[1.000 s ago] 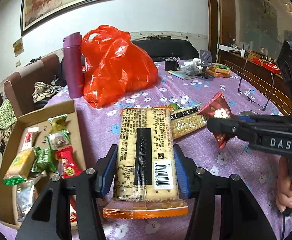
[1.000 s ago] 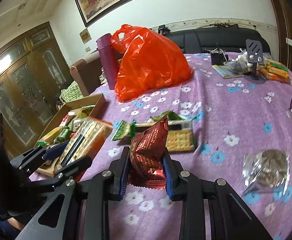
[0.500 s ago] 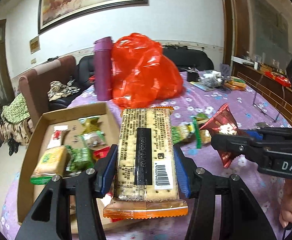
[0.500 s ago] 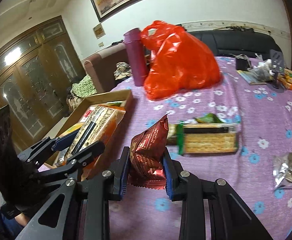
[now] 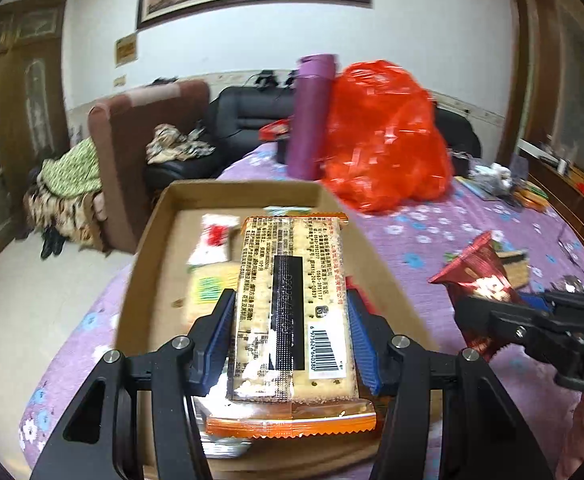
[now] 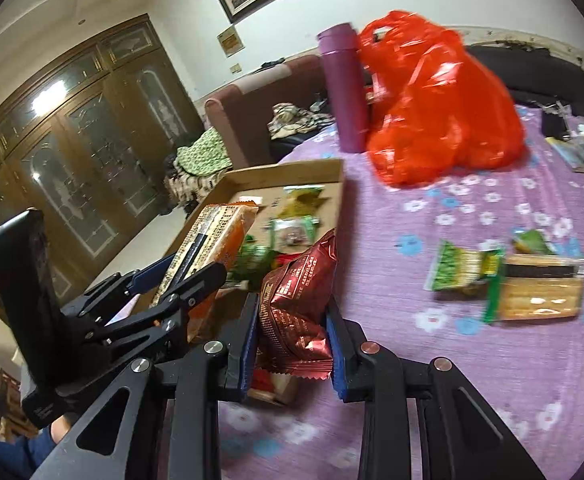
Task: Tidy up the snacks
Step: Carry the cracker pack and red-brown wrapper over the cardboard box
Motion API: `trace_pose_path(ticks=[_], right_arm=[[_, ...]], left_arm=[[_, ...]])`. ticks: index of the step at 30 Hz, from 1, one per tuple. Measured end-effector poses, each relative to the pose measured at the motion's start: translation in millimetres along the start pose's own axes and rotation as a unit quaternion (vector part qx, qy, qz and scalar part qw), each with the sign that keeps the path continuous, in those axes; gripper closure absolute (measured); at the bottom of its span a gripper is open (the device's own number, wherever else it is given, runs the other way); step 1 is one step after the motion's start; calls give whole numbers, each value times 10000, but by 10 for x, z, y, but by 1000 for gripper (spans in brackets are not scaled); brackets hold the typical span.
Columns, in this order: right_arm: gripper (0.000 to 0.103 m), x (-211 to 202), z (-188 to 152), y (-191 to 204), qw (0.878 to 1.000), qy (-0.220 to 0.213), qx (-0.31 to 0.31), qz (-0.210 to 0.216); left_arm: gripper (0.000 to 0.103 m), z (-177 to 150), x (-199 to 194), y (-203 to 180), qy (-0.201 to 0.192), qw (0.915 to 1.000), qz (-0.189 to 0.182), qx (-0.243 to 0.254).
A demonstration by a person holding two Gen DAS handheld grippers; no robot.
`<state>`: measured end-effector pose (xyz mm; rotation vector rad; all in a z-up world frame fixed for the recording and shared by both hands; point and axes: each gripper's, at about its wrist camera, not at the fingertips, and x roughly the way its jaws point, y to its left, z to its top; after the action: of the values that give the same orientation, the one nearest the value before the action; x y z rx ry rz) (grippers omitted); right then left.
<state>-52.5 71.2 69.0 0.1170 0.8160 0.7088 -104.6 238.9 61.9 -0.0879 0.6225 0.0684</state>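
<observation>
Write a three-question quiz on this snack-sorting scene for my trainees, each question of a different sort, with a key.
1. True or false: the left hand-held gripper holds the cracker pack over the cardboard box.
2. Multiple choice: the right hand-held gripper grips A) a green biscuit pack, B) the dark red snack bag, C) the purple bottle.
3. Fill in: beside the purple bottle on the floral tablecloth stands a bulging ____ plastic bag.

Key: 1 true; 2 B; 3 red.
</observation>
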Motion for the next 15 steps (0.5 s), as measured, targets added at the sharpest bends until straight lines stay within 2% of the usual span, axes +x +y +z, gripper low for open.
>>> trace_pose_path(ticks=[4, 9, 15], right_arm=[[70, 227, 8, 132, 9998, 179, -33, 109], [70, 482, -34, 238, 9989, 430, -113, 146], [70, 605, -70, 149, 9985, 525, 37, 164]], left_arm=[[50, -1, 43, 169, 67, 9998, 12, -180], [50, -6, 103, 186, 173, 9997, -66, -162], [49, 25, 139, 237, 211, 9994, -74, -255]])
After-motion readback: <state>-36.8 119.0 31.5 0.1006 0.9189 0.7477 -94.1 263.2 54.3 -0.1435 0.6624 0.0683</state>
